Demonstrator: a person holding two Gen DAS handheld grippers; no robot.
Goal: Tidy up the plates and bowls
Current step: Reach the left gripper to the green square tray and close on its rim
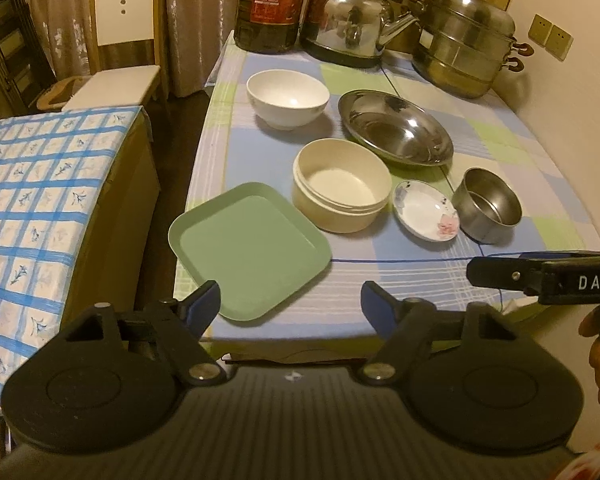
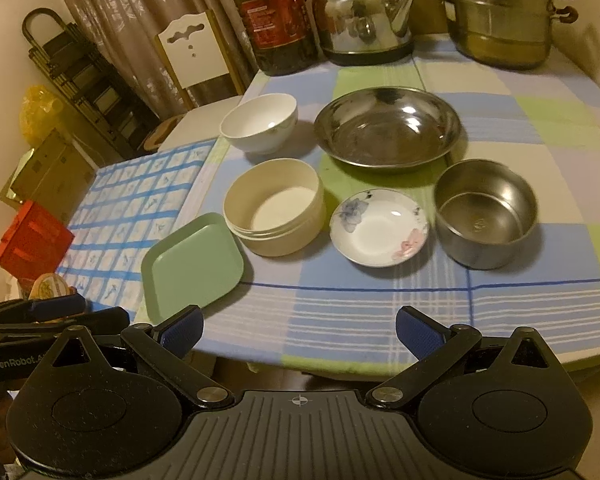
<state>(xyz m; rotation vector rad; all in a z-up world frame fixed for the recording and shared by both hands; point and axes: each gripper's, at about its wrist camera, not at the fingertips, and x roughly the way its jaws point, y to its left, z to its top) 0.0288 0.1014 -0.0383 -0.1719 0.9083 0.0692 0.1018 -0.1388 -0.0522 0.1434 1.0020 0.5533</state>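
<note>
On the checked table lie a green square plate, a cream round bowl, a white bowl, a wide steel plate, a small flowered saucer and a small steel bowl. My left gripper is open, its fingers on either side of the green plate's near corner and not pressing on it. My right gripper is open over the table's front edge, empty, short of the saucer and steel bowl.
At the table's back stand a dark oil bottle, a steel kettle and a stacked steamer pot. Left of the table is a lower surface with a blue checked cloth, a red box on it and a white chair behind.
</note>
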